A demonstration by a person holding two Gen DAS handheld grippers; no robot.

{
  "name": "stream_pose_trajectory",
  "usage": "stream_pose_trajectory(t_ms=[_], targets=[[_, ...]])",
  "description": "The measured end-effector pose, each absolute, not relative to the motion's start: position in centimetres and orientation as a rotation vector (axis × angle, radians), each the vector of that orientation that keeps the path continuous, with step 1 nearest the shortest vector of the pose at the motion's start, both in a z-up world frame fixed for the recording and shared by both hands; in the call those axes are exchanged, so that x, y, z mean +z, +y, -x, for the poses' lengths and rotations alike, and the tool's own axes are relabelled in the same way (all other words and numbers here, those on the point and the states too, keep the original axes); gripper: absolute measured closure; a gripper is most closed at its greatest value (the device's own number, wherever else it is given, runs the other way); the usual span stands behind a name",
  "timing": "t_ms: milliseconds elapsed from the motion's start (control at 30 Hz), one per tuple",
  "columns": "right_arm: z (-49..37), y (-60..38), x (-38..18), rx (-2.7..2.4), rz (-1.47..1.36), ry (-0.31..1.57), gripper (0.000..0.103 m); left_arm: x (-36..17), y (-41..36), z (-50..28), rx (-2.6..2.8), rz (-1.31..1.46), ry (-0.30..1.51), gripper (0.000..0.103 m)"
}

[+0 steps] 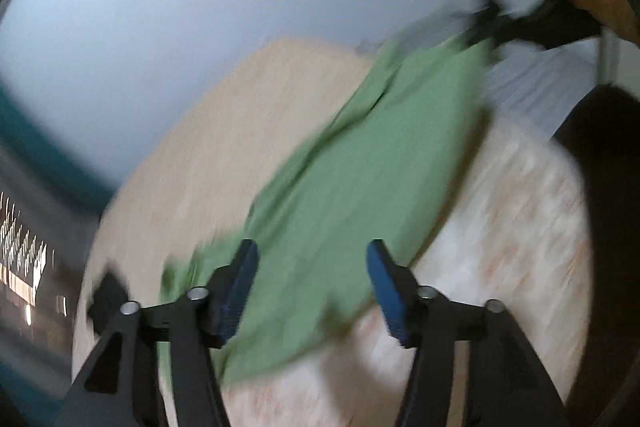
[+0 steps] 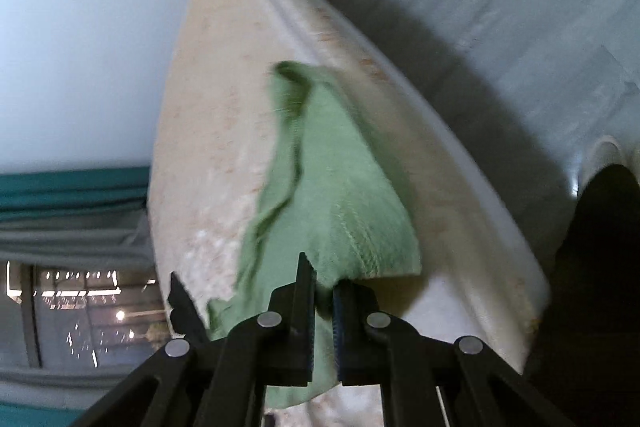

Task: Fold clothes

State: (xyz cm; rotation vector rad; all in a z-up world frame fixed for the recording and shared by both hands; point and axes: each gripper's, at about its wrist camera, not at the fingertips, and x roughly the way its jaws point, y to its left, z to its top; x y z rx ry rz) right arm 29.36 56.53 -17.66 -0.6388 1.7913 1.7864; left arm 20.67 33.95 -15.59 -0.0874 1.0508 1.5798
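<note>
Green knit garment (image 2: pixel 340 211) spread on pale mattress (image 2: pixel 216 131) — one edge pinched in right tool (image 2: pixel 324 301); left tool (image 1: pixel 312 269) spread above it, empty. Risk: cloth slipping out, bunching mid-fold.

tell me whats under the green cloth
The green cloth lies on the beige mattress, one end pinched in the right claw. The mattress beneath it is covered; whether anything else lies there cannot be seen.

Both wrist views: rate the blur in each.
Left wrist view: heavy motion smear over the green cloth and bed; the open left hand-held gripper stays sharp. Right wrist view: milder blur, knit ribbing readable near the right hand-held gripper.
</note>
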Motion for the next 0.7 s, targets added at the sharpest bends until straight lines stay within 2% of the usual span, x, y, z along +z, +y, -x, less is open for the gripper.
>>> stream_pose_trajectory(t_ms=[167,333,400,433,467,500,567,600,700], targets=[[-28.1,56.5,-15.7,1.860,0.682,1.773,0.097,-18.1,37.8,-28.1,1.437,-0.221,1.123,0.042],[-27.6,56.7,-14.4,1.908,0.745,1.753,0.097,-20.5,42.1,-30.4,1.499,-0.232,1.202,0.043],[-27.8,57.1,-14.9,1.910,0.790,1.748,0.097,-21.0,43.4,-30.1,1.533,-0.190,1.229,0.068],[-27.8,57.2,-15.3,1.914,0.819,1.746,0.096,-21.0,43.8,-29.8,1.541,-0.146,1.232,0.096],[-27.8,57.4,-15.7,1.919,0.849,1.744,0.094,-21.0,44.2,-29.5,1.549,-0.099,1.234,0.096],[-27.7,57.5,-16.2,1.927,0.887,1.735,0.089,-20.9,44.7,-29.2,1.556,-0.051,1.236,0.096],[-28.3,57.8,-16.8,1.931,0.925,1.714,0.069,-20.5,44.9,-28.5,1.591,-0.003,1.216,0.097],[-29.1,58.2,-16.9,1.924,0.917,1.697,0.052,-20.2,44.9,-28.1,1.608,0.022,1.204,0.097],[-31.1,59.9,-17.3,1.920,0.882,1.691,0.046,-19.5,45.1,-27.2,1.652,0.082,1.187,0.097]])
